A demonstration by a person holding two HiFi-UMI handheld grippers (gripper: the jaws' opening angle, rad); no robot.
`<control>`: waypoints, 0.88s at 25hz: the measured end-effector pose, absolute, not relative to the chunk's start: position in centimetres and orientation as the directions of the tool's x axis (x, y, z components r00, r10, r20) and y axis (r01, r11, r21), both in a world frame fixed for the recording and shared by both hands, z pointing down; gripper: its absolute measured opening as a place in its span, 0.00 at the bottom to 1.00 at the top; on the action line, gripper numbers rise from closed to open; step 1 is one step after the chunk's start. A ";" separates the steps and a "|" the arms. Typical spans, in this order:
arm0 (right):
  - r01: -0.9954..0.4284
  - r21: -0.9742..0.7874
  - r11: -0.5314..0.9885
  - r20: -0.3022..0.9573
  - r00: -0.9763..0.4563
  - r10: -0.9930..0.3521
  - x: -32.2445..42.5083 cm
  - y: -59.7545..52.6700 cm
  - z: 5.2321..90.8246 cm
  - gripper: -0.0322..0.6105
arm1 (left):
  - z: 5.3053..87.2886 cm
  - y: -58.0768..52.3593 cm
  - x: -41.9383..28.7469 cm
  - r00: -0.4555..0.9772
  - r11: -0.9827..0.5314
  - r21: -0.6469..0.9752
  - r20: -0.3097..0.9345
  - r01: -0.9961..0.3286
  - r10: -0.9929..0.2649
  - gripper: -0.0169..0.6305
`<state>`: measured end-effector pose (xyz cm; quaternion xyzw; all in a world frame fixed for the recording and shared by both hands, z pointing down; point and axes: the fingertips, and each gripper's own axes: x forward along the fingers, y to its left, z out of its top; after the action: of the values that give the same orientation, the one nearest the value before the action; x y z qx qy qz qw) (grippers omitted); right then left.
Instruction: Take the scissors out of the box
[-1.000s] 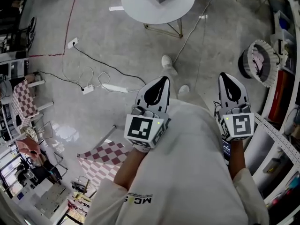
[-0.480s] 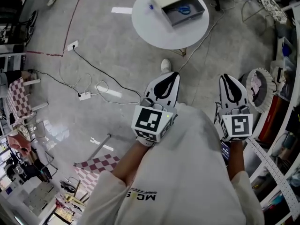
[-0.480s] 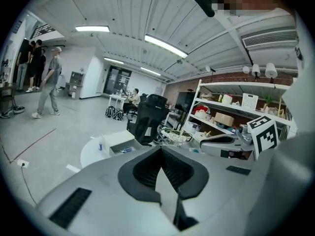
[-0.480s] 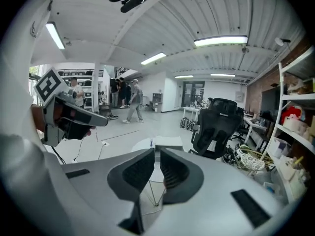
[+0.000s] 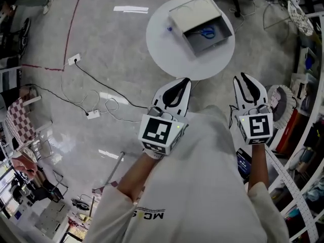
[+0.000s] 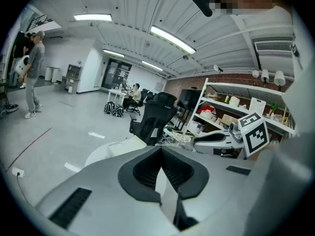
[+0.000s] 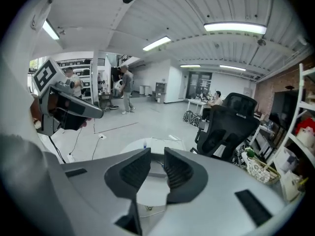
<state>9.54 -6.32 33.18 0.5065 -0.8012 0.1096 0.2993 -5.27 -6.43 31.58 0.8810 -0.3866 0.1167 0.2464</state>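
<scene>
A grey box (image 5: 201,27) stands with its lid folded back on a round white table (image 5: 167,44) ahead of me. Blue-handled scissors (image 5: 206,33) lie inside it. Both grippers hang in front of the person's chest, short of the table and holding nothing. My left gripper (image 5: 185,81) is shut, its tips touching (image 6: 160,149). My right gripper (image 5: 243,77) has a narrow gap between its pads (image 7: 157,151), and the table (image 7: 147,191) shows through it. The left gripper view shows the table (image 6: 98,156) and the pale box lid (image 6: 125,145) low down.
Cables and a power strip (image 5: 92,114) trail over the floor at left. Shelving (image 5: 304,85) and a round wire fan (image 5: 281,103) crowd the right side. A black office chair (image 7: 229,122) stands beyond the table. People stand far off (image 6: 32,73).
The person has walked toward the table: table and box have slid down and nearer in the head view. Both grippers keep their pose before the chest.
</scene>
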 end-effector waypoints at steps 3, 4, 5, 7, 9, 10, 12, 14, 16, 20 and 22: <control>-0.853 0.144 0.502 0.608 -0.324 -0.725 8.5 -9.5 33.9 0.24 | 32.4 -8.5 -6.2 0.670 -0.570 0.353 0.407 -0.742 -0.621 0.04; -0.843 0.149 0.517 0.615 -0.330 -0.716 8.4 -10.4 34.3 0.24 | 32.7 -9.1 -6.3 0.670 -0.567 0.356 0.410 -0.743 -0.619 0.04; -0.833 0.155 0.532 0.623 -0.335 -0.706 8.3 -11.3 34.8 0.24 | 32.9 -9.6 -6.2 0.670 -0.565 0.360 0.414 -0.742 -0.616 0.04; -0.808 0.168 0.565 0.644 -0.344 -0.684 8.2 -12.9 35.9 0.24 | 33.4 -10.3 -6.0 0.670 -0.561 0.367 0.424 -0.742 -0.609 0.04; -0.781 0.173 0.600 0.660 -0.360 -0.659 8.3 -14.3 37.0 0.25 | 33.9 -10.9 -5.8 0.663 -0.550 0.371 0.435 -0.748 -0.609 0.04; -0.769 0.171 0.616 0.668 -0.369 -0.646 8.4 -14.9 37.4 0.25 | 34.1 -11.1 -5.7 0.659 -0.542 0.374 0.440 -0.752 -0.610 0.04; -0.745 0.169 0.645 0.684 -0.383 -0.621 8.6 -15.7 38.2 0.26 | 34.5 -11.5 -5.6 0.651 -0.523 0.388 0.451 -0.759 -0.610 0.04; -0.717 0.174 0.675 0.700 -0.391 -0.597 8.9 -16.6 38.9 0.28 | 34.9 -12.0 -5.3 0.646 -0.511 0.395 0.460 -0.764 -0.610 0.04; -0.685 0.184 0.705 0.721 -0.394 -0.571 9.5 -17.6 40.2 0.28 | 35.6 -12.6 -4.7 0.639 -0.507 0.388 0.473 -0.769 -0.607 0.04; -0.600 0.210 0.772 0.763 -0.393 -0.513 9.9 -19.0 43.4 0.28 | 37.5 -13.8 -4.2 0.615 -0.486 0.377 0.502 -0.788 -0.608 0.04; -0.561 0.207 0.801 0.790 -0.387 -0.475 9.9 -19.6 45.1 0.28 | 38.4 -14.2 -4.2 0.602 -0.471 0.375 0.512 -0.798 -0.613 0.04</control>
<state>9.89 -19.56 45.09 0.3117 -0.8315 0.0471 0.4574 -4.17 -14.22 38.42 0.8436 -0.4181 0.1552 0.2991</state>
